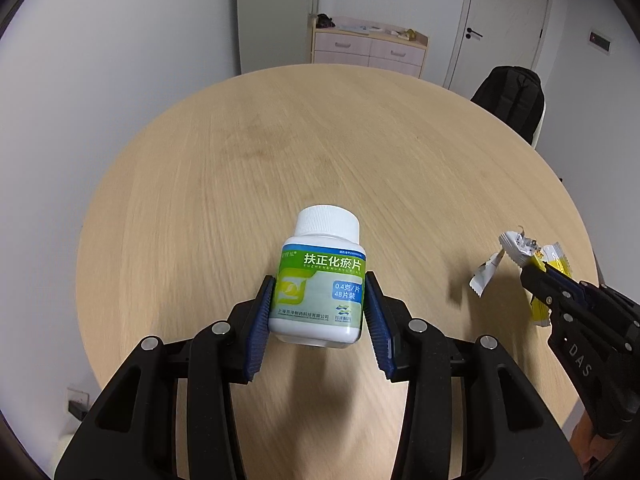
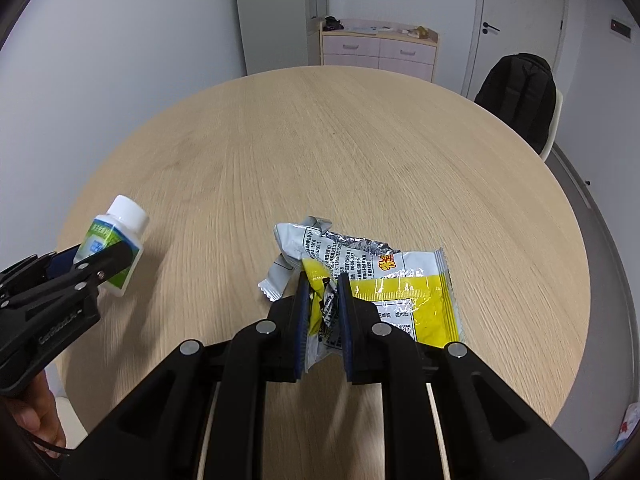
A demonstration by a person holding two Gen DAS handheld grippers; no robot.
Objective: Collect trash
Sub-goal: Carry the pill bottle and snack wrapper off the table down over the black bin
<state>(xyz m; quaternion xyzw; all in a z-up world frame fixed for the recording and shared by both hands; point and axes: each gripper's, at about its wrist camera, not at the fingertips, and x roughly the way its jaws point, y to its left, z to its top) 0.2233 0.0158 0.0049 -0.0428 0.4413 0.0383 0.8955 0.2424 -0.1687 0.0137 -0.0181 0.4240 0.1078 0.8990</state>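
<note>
the left gripper clamps its fingers on the pill bottle, and the right gripper pinches the crumpled yellow wrapper; both pieces hang above the round surface, apparently lifted for disposal.

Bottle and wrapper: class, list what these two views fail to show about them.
- Bottle: contents hidden by opaque plastic; base hidden, left view.
- Wrapper: small print too fine to read; lower edge hidden behind the right gripper.
- A bin: in neither view.
</note>
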